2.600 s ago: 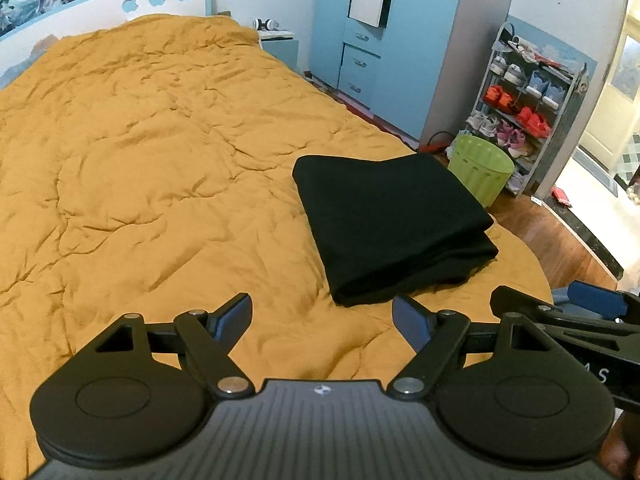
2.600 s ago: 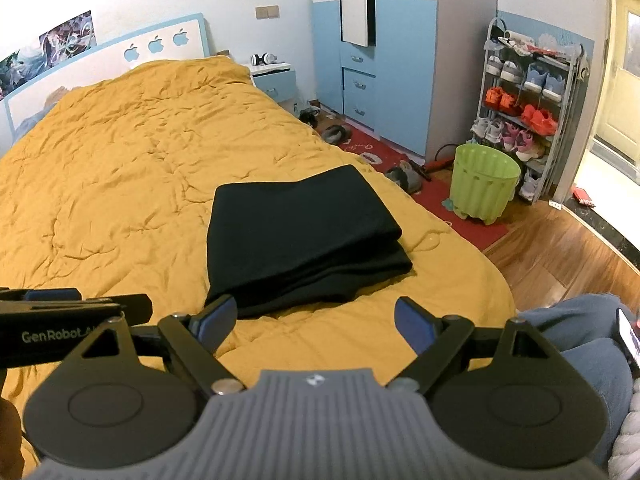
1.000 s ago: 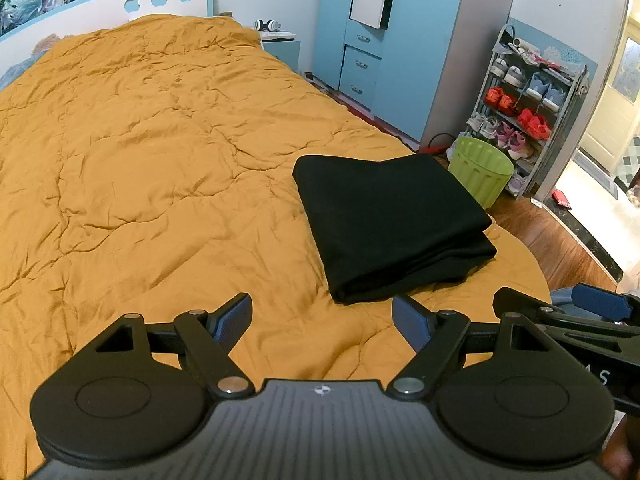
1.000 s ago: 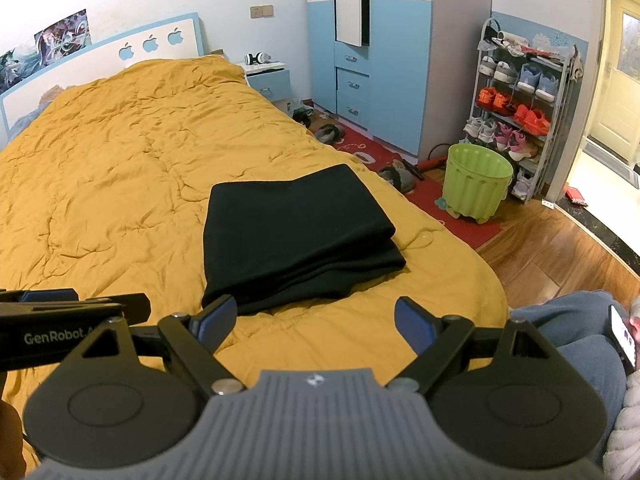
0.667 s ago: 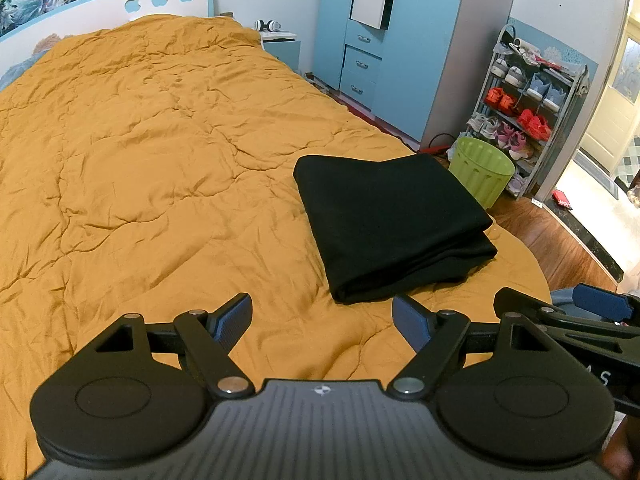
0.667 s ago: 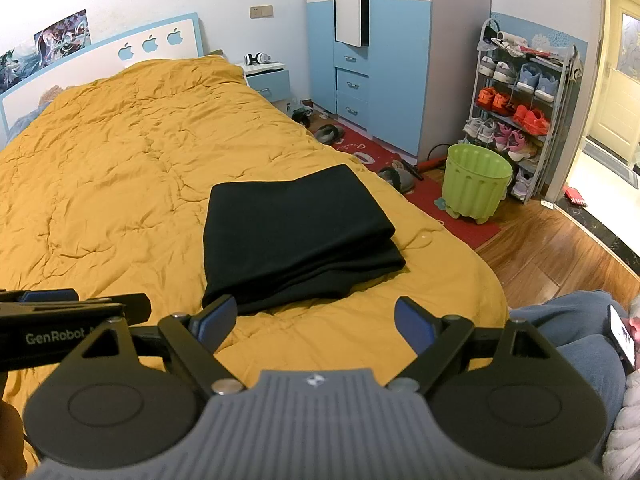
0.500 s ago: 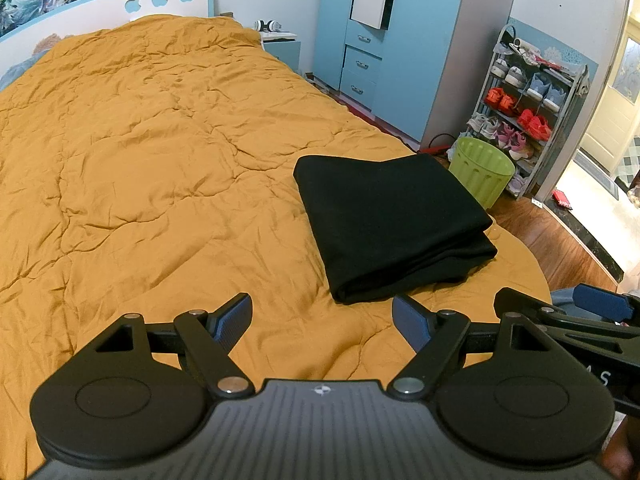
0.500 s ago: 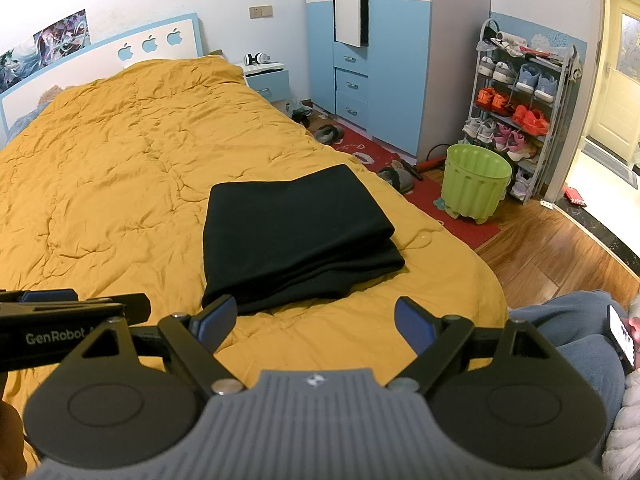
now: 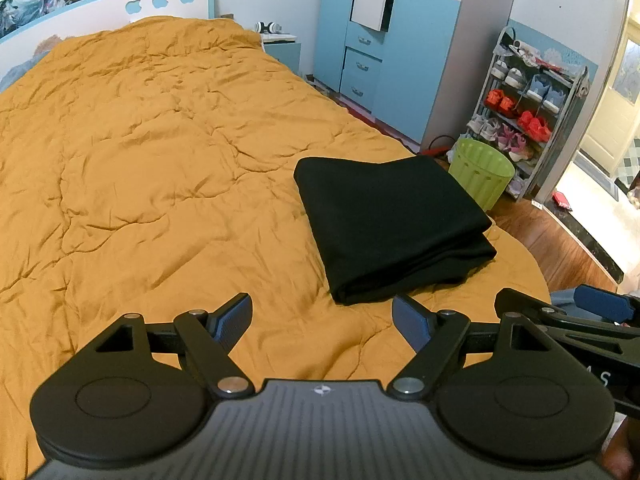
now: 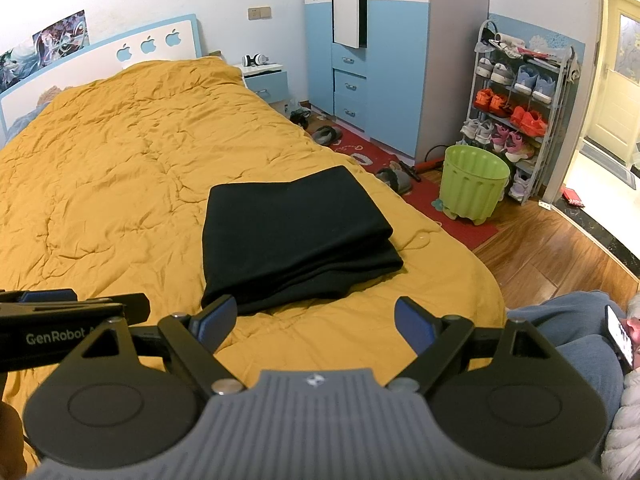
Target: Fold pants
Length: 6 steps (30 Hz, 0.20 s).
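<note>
Nothing has shifted since earlier frames: pants [image 9: 394,228] same spot, both grippers unmoved. Left gripper [image 9: 322,318] jaws wide apart, empty, touching nothing. Right gripper [image 10: 316,318] likewise wide, empty. Pants [image 10: 294,236] folded into a black stack on the quilt [image 9: 152,168] near its foot edge, just ahead of both jaws, apart from them

A: Light? Even, fairly bright indoors; strongest from the doorway [image 10: 612,120] at far right.
B: Sharpness? Good centrally; fisheye bends edges, corners vignette black; shadows soft.
</note>
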### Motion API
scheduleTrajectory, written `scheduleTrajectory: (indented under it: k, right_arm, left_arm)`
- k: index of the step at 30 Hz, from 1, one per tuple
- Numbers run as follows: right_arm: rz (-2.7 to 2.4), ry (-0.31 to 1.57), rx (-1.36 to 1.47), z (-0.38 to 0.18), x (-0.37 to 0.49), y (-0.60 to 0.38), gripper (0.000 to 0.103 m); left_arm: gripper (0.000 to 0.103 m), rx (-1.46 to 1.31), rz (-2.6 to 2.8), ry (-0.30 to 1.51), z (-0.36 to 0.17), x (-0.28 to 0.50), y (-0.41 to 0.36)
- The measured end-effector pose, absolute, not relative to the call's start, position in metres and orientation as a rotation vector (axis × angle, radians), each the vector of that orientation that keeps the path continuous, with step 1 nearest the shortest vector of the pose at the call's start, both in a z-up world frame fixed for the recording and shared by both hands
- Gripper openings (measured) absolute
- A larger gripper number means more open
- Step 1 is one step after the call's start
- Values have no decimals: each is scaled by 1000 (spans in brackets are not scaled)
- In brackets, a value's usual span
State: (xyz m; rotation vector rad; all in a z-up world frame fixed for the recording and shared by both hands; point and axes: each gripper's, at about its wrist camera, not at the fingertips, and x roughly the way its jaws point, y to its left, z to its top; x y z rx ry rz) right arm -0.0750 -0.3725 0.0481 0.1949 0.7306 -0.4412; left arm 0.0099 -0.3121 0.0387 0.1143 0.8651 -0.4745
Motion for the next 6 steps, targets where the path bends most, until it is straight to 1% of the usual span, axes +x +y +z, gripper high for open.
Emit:
scheduleTrajectory:
  k: [6]
  right_arm:
    - [-444,729,194,50,-76,-371,82]
  left_arm:
    - [93,114,-474,857,40,10,-312]
